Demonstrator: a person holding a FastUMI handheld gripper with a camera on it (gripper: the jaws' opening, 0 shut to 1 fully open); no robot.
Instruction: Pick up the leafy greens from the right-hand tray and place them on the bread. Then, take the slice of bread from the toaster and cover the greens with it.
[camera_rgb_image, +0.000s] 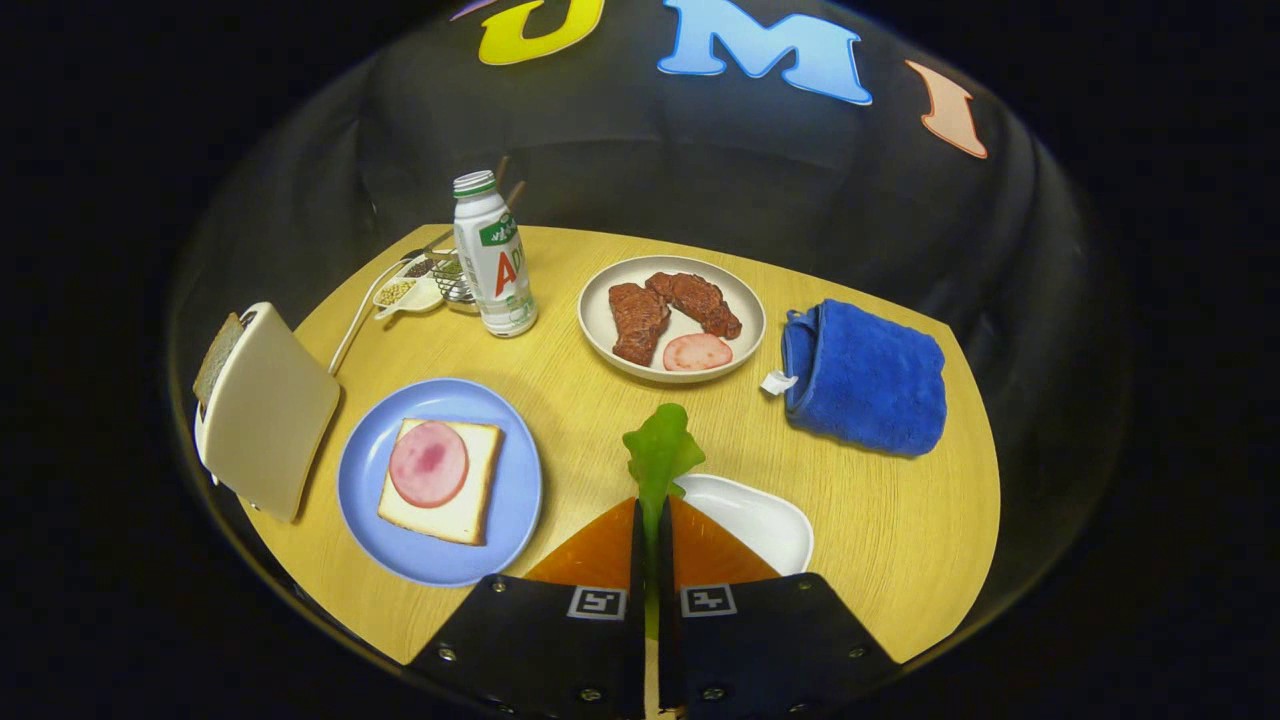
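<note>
Just right of the round blue plate (365, 520), the gripper (650, 520) pinches a limp, light green lettuce leaf (660, 450) by its stem end, likely floppy.

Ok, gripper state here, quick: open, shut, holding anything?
Gripper: shut on the leafy greens, fingers pinching the stem above the white tray.

Two square black-and-white coded markers sit on the gripper (650, 512), its fingers pinched on the leafy greens (660, 450). The label on the far-left bottle (493, 255) cannot be read whole.
</note>
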